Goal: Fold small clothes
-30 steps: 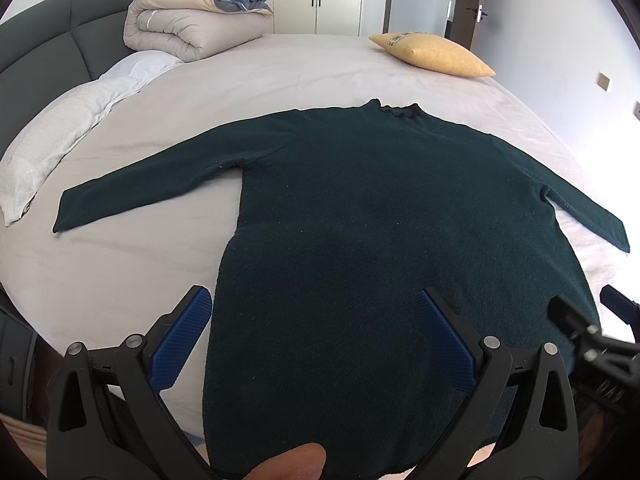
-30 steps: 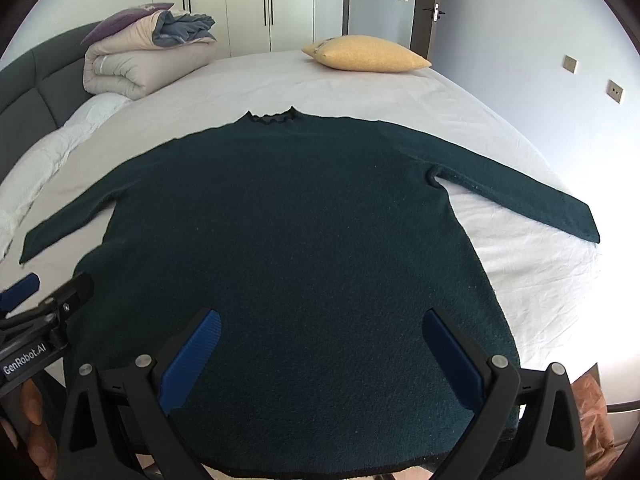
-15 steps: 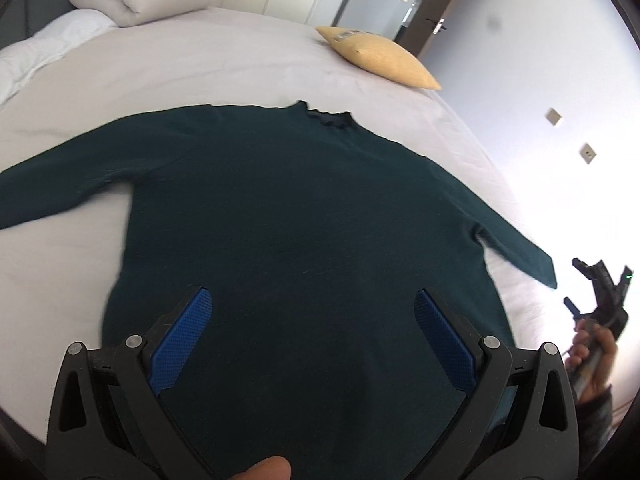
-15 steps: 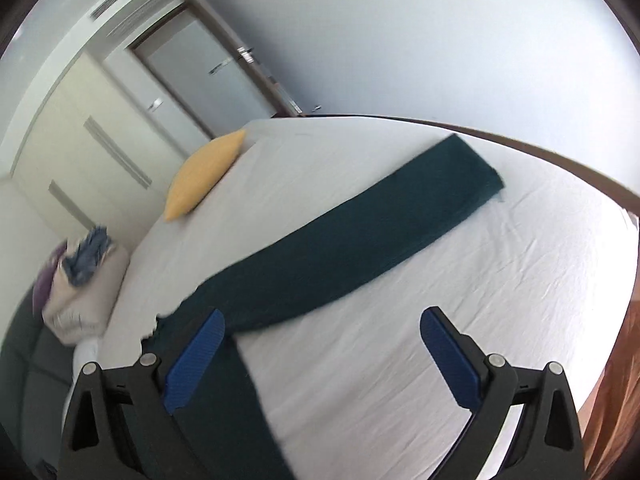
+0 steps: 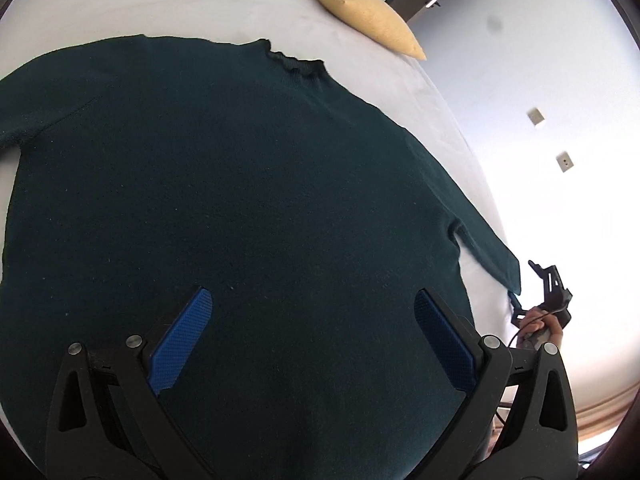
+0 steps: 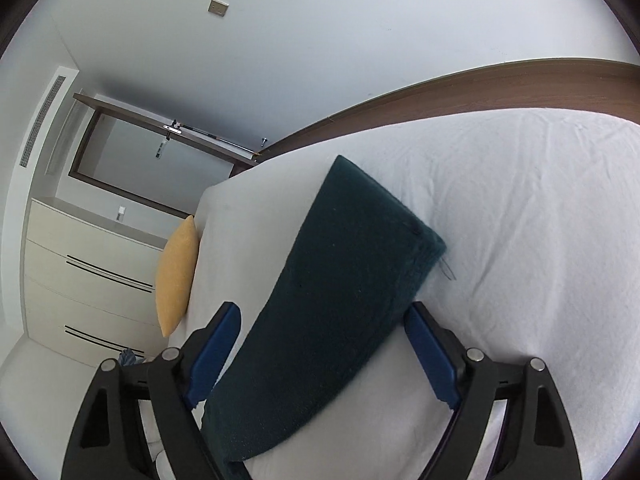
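Observation:
A dark green knit sweater [image 5: 240, 184] lies flat on the white bed, collar [image 5: 296, 62] away from me. My left gripper [image 5: 312, 316] is open and hovers over the sweater's body. My right gripper [image 6: 320, 332] is open, its jaws on either side of the sweater's right sleeve [image 6: 340, 280] close to the cuff, not closed on it. The right gripper also shows in the left wrist view [image 5: 548, 296], at the sleeve's cuff near the bed's right edge.
A yellow pillow [image 5: 364, 12] lies at the far side of the bed; it also shows in the right wrist view [image 6: 176, 276]. The bed sheet [image 6: 520, 240] is wrinkled white. A wooden bed frame [image 6: 480, 88], cream wardrobe [image 6: 88, 280] and a door [image 6: 160, 160] stand beyond.
My right gripper has swung right from the hem and moved in over the right sleeve's cuff end. My left gripper has moved forward and right over the sweater's body. Both stayed open.

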Tool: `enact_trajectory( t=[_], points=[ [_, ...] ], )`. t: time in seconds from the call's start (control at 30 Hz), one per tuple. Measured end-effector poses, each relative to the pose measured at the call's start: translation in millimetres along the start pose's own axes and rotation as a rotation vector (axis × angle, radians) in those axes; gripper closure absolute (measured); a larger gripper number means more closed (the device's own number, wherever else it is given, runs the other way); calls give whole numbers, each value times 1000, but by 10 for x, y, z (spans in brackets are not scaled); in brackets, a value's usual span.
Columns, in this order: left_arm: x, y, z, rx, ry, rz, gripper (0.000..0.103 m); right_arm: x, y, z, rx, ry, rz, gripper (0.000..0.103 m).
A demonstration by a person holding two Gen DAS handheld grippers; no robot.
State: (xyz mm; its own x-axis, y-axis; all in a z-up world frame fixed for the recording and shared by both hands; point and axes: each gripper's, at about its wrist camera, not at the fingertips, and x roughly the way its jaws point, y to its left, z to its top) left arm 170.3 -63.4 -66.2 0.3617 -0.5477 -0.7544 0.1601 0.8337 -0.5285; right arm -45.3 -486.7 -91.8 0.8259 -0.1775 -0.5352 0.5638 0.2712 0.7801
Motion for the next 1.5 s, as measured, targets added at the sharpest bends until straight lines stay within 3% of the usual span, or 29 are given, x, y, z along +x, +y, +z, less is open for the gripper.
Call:
enact_trajectory(
  t=[0.13,0.23,0.33,0.43,0.5,0.6,0.7,0.77,0.9,0.97,1.07,1.13,1.3,1.5],
  points=[
    [45,-12,89,40,-43,54,3,67,-61,64,39,-23,26,26],
    [-54,-26,149,75,-109,128,5,77,-135,105,41,-25,21,42],
    [-180,-87,191,103,-157,207,5,171,-75,79,10,-5,0,64],
    [-257,-90,297,98,-193,155,6,203,56,44,-46,-3,-47,81],
    [-260,-75,407,79,-200,135,18,207,222,-23,-103,-4,-70,88],
    [-201,-66,599,71,-176,132,22,267,717,-207,-246,2,-78,90],
    [-164,-43,790,45,-178,35,22,345,1385,-655,-448,49,-25,92],
    [-98,-32,895,19,-170,-15,22,384,1857,-1162,-615,85,21,92],
    [101,64,1091,-69,-135,-147,22,542,2583,-2636,-972,247,137,94],
    [249,137,1148,-129,-84,-217,22,624,2676,-3260,-1114,295,145,94],
    [476,219,1196,-194,-7,-299,22,743,2611,-3904,-1212,368,127,94],
    [659,295,1245,-245,24,-344,21,785,2546,-4042,-1243,389,116,94],
    [841,309,1216,-284,83,-383,9,793,2461,-4177,-1295,402,84,94],
    [1008,207,1271,-300,138,-386,9,715,2340,-4280,-1379,362,52,94]
  ],
)
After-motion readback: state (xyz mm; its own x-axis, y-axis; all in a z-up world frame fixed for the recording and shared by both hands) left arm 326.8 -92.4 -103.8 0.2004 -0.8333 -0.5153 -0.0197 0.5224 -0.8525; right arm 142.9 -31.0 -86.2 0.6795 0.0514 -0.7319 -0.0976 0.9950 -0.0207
